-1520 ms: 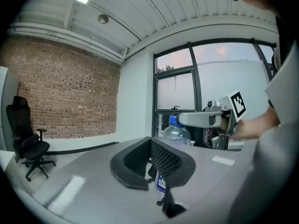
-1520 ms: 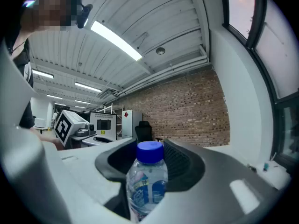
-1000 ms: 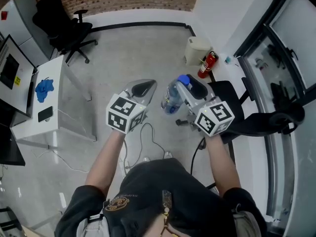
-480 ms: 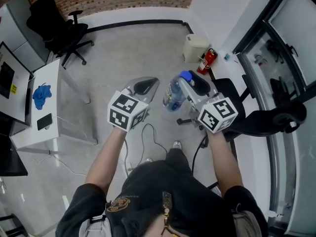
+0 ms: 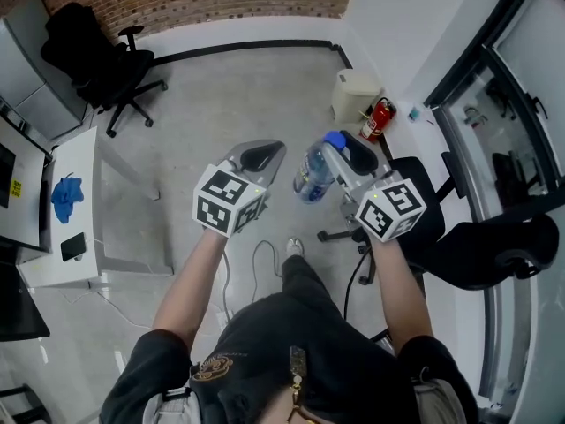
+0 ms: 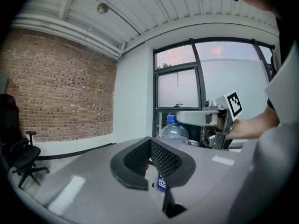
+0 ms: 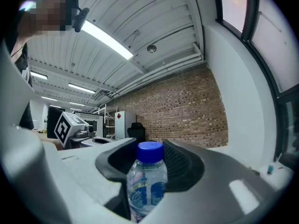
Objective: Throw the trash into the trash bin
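Right gripper (image 5: 329,151) clamping clear plastic water bottle with blue cap (image 5: 311,173), bottle sitting between its jaws. Left gripper (image 5: 257,156) hovering just beside it, jaws together, empty.

The person has stepped forward: a shoe (image 5: 294,246) now shows at 6 o'clock, the white table (image 5: 84,170) has slid toward 8 o'clock, the black chair (image 5: 477,250) toward 4 o'clock.
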Demonstrator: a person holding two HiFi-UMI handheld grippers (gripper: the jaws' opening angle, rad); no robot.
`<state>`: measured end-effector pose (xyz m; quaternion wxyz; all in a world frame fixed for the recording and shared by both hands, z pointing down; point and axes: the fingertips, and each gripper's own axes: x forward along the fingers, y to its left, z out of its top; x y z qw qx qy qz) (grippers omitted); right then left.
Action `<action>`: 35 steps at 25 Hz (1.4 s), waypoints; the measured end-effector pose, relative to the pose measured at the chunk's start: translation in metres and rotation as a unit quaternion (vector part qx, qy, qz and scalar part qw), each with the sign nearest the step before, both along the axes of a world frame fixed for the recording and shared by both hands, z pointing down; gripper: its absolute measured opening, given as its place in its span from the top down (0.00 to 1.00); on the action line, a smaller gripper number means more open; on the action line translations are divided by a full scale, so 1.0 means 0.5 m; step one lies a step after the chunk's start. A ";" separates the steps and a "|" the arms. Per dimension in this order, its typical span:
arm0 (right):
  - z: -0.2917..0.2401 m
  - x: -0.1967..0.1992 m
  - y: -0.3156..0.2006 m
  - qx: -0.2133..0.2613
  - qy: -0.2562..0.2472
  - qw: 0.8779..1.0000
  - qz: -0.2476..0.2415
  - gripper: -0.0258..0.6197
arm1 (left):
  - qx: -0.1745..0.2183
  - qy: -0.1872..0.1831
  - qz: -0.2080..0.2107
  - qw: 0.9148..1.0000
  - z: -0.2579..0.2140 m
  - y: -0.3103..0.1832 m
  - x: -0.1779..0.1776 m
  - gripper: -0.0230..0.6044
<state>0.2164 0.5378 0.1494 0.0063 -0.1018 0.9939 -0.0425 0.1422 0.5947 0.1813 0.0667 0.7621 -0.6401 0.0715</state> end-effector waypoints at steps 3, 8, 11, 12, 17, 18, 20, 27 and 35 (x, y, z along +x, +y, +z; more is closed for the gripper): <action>0.010 -0.029 -0.089 -0.006 -0.006 1.000 -0.002 0.69 | -0.009 -0.004 0.000 1.000 0.015 -0.084 -0.025 0.95; 0.009 -0.073 -0.243 -0.003 -0.006 1.000 -0.013 0.69 | -0.017 -0.009 -0.008 1.000 0.020 -0.250 -0.068 0.95; -0.002 -0.097 -0.334 0.002 -0.006 1.000 -0.014 0.69 | -0.014 -0.013 -0.013 1.000 0.008 -0.339 -0.093 0.95; -0.006 -0.105 -0.362 0.001 -0.007 1.000 -0.014 0.69 | -0.012 -0.015 -0.015 1.000 0.002 -0.364 -0.102 0.95; -0.025 -0.142 -0.477 -0.002 -0.014 1.000 -0.003 0.69 | -0.017 -0.019 -0.014 1.000 -0.011 -0.467 -0.154 0.95; -0.026 -0.152 -0.497 -0.002 -0.014 1.000 0.000 0.69 | -0.018 -0.020 -0.013 1.000 -0.009 -0.486 -0.167 0.95; -0.024 -0.177 -0.534 -0.002 -0.013 1.000 0.007 0.69 | -0.019 -0.020 -0.007 1.000 -0.004 -0.524 -0.197 0.95; 0.007 -0.290 -0.674 -0.001 0.011 0.998 0.055 0.69 | -0.018 0.002 0.044 0.999 0.026 -0.682 -0.323 0.95; 0.025 -0.455 -0.828 -0.018 0.040 0.990 0.137 0.69 | -0.037 0.033 0.120 0.992 0.063 -0.850 -0.498 0.95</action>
